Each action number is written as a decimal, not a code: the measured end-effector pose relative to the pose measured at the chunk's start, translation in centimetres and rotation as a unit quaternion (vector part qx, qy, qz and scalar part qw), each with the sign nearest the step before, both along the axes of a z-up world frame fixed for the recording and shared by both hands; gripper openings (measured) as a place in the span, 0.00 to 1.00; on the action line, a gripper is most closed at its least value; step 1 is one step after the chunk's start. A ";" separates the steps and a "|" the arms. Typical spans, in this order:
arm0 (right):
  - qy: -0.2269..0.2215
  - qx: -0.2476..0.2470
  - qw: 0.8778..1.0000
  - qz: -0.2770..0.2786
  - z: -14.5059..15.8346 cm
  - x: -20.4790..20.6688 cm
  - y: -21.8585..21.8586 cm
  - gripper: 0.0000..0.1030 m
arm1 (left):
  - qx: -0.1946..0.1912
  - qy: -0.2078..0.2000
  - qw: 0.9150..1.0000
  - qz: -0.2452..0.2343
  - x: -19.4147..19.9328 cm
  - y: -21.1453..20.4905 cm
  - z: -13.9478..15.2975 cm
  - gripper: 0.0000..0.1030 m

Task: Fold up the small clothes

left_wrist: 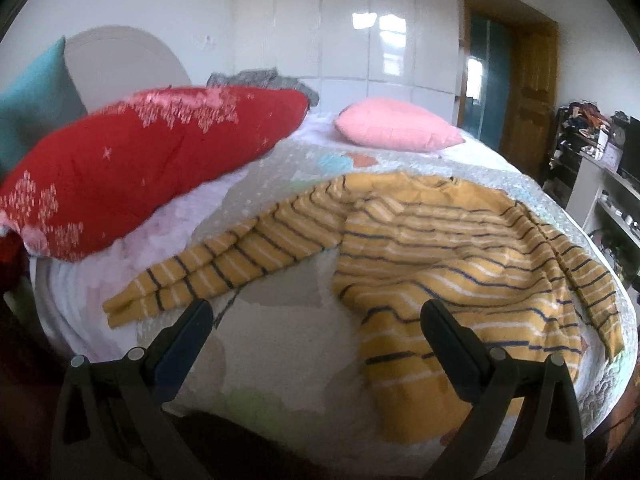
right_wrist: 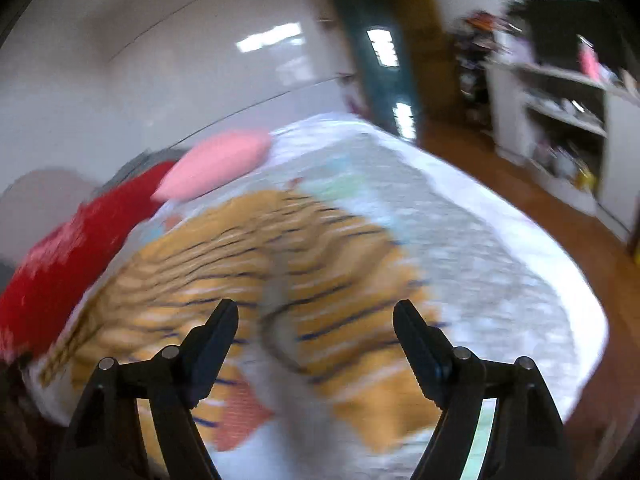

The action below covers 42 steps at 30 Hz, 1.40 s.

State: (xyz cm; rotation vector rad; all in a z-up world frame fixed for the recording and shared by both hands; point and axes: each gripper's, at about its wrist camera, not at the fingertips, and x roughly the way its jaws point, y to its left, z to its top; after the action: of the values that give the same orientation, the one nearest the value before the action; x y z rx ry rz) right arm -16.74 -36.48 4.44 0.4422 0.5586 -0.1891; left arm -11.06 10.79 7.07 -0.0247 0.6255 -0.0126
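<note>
On the bed (left_wrist: 280, 344), toward its near edge, a small mustard-yellow top (left_wrist: 440, 248) lies spread over the pale patterned quilt (left_wrist: 400, 160). It is striped across in dark navy and white, with long sleeves and a dark-trimmed neckline turned toward the far side of the bed. In the left wrist view one sleeve (left_wrist: 224, 264) stretches out toward the bed's left edge, doubled along its length, its cuff lying near the corner of the quilt. The other sleeve (left_wrist: 580, 280) runs down along the body's right side toward the near edge. The body is rumpled, with soft ridges across it, and its hem reaches the near edge of the bed. The right wrist view is heavily blurred, so fine detail of the cloth cannot be read there.

The left gripper (left_wrist: 316, 320) hangs above the near edge with its jaws spread wide; nothing is between them, and the right finger shows over the lower part of the top without any clear contact. The right gripper (right_wrist: 316, 316) also stands well open above the striped cloth, gripping nothing; whether either finger brushes the fabric cannot be told through the blur.

A red padded quilt (left_wrist: 152, 160) with pink flecks is heaped along the bed's left edge, and a pink pillow (left_wrist: 396, 128) rests near the far edge
</note>
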 end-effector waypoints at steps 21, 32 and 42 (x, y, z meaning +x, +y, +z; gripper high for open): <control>0.086 -0.039 0.994 -0.049 -1.0 2.5 -4.6 0.15 | -0.006 0.026 1.000 -0.015 0.3 -0.5 -1.2 1.00; 0.080 -0.082 0.989 -0.092 -1.3 0.4 -6.9 0.63 | -0.016 0.052 0.998 -0.024 1.0 -1.0 -2.2 1.00; 0.195 -0.282 0.939 0.016 -6.0 6.8 -4.0 0.67 | -0.011 0.067 0.997 -0.038 1.7 -2.3 -3.5 1.00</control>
State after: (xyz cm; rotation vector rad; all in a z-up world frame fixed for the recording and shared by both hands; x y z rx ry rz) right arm -9.92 -40.52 -1.54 -0.1712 0.8642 -0.3975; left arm -9.33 8.45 3.59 -0.0230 0.7594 -0.0910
